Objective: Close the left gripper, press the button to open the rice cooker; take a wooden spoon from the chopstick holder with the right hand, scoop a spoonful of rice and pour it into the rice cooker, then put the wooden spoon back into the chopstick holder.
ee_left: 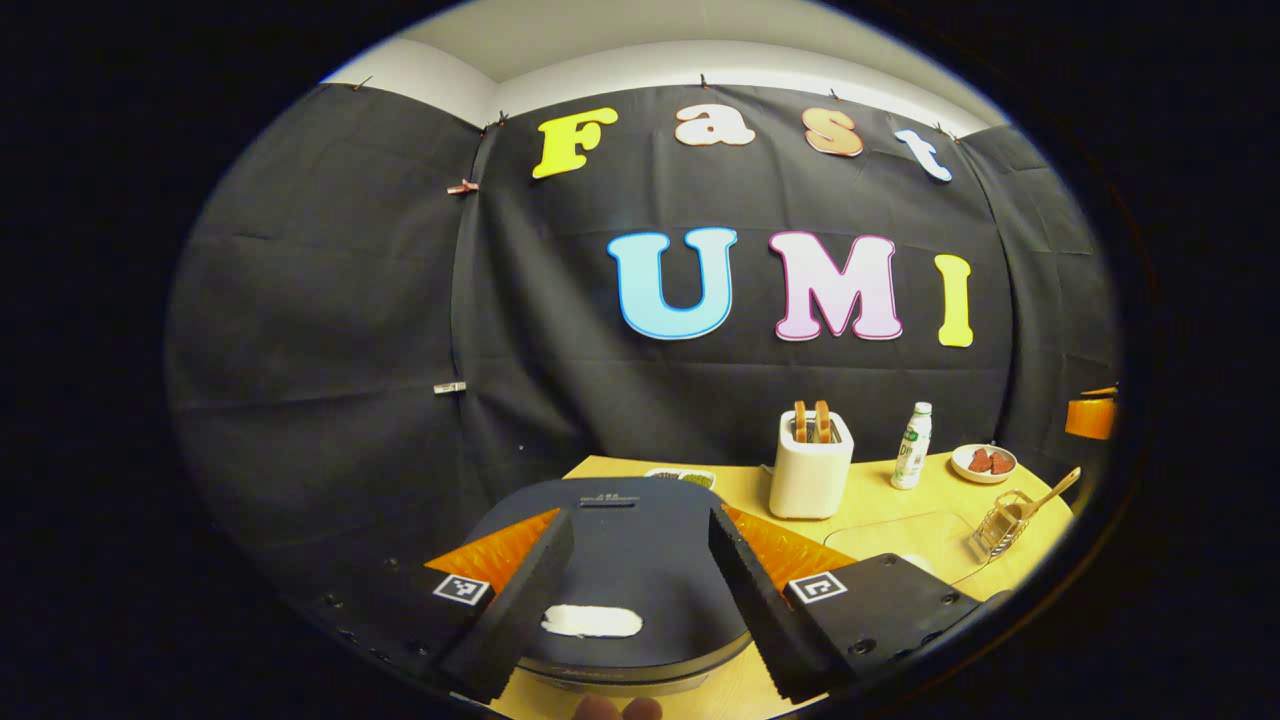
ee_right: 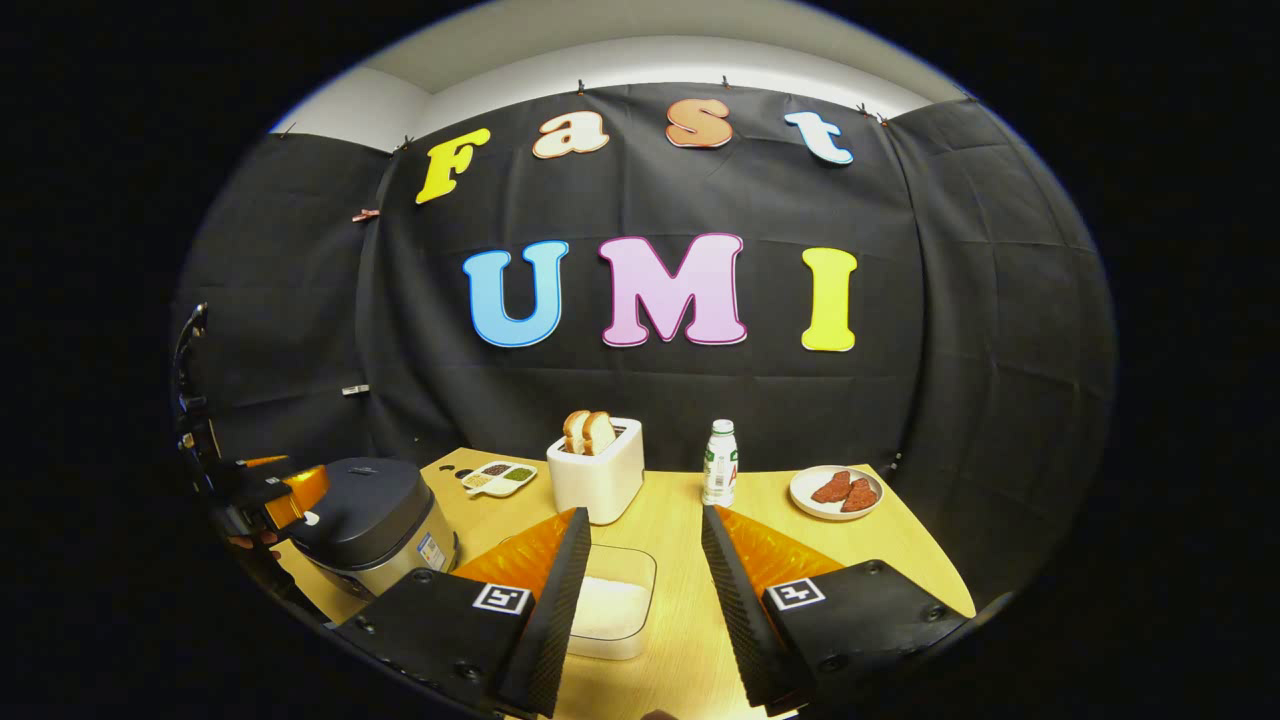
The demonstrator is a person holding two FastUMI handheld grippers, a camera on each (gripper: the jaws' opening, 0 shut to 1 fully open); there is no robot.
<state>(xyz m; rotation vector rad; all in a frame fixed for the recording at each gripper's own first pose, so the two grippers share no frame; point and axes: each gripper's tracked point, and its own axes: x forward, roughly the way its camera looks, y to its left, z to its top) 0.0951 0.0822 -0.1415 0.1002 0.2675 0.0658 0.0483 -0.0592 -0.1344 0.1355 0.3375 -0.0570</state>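
The left gripper [ee_left: 640,610] hovers with its jaws spread wide above the closed dark grey lid of the round rice cooker [ee_left: 630,545], whose white oblong button [ee_left: 592,621] lies between them. Beyond, on the light wooden tabletop [ee_left: 900,510], stand a white toaster [ee_left: 810,465] holding toast, a white plastic bottle [ee_left: 912,446], a small white plate [ee_left: 984,463] and a wire chopstick holder [ee_left: 1000,522] with a wooden spoon [ee_left: 1055,490].

Both views face wall; share toaster [ee_left: 810,465].
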